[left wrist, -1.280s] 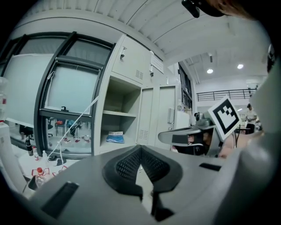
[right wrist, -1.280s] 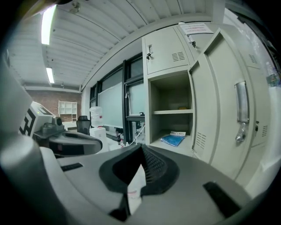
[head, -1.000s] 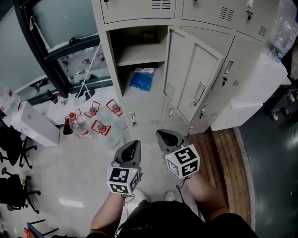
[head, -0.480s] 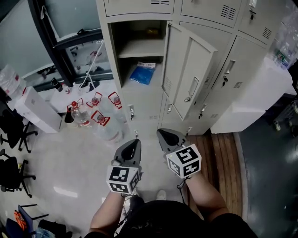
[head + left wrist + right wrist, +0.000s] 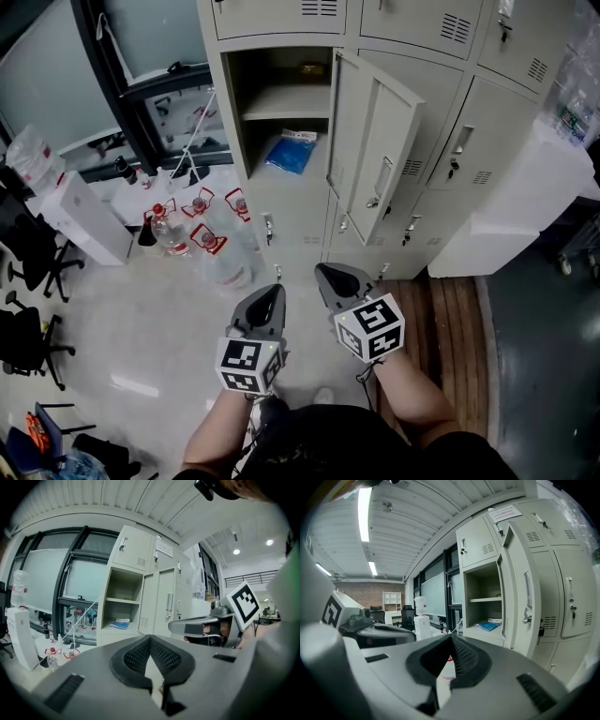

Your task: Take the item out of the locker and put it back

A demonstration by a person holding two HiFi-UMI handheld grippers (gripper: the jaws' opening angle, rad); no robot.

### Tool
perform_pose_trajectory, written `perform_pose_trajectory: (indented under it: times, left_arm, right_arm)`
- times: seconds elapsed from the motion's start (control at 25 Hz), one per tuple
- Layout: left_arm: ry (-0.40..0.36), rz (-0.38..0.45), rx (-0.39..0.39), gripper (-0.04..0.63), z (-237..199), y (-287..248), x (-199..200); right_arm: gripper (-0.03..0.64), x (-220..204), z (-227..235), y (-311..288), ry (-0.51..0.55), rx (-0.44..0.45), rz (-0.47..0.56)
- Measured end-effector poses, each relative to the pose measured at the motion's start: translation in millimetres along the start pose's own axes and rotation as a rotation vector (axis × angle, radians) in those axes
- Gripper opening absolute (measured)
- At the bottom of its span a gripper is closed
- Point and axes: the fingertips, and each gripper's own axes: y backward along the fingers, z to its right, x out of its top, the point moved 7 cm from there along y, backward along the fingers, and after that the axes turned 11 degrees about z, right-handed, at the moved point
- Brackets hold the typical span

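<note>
The open locker compartment [image 5: 281, 112] stands straight ahead, its door [image 5: 375, 141] swung out to the right. A blue packet [image 5: 291, 150] lies on its lower floor, under a shelf, and it also shows as the blue packet [image 5: 121, 624] and the blue packet [image 5: 490, 625] in the two gripper views. A small yellowish thing [image 5: 309, 67] sits at the back above the shelf. My left gripper [image 5: 272, 292] and right gripper [image 5: 328, 274] hover side by side over the floor, well short of the locker. Both are shut and hold nothing.
Several water bottles with red caps [image 5: 202, 248] stand on the floor left of the locker. A white box [image 5: 84, 220] and office chairs [image 5: 28, 253] stand further left. A wooden platform [image 5: 441, 309] and a white cabinet [image 5: 525, 187] lie to the right.
The head view has shifted, so the locker and bottles sit a little lower and further right in it. Both grippers keep the same pose side by side, jaws unchanged.
</note>
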Motion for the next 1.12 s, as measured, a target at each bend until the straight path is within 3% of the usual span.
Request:
perform_pose_trajectory:
  times: [1.12]
  left_arm:
    - [-0.002,-0.002,-0.02,0.003,18.3,7.1,0.9]
  right_arm:
    - [0.0,5.4,-6.9,15.4,0.014,0.01,0.017]
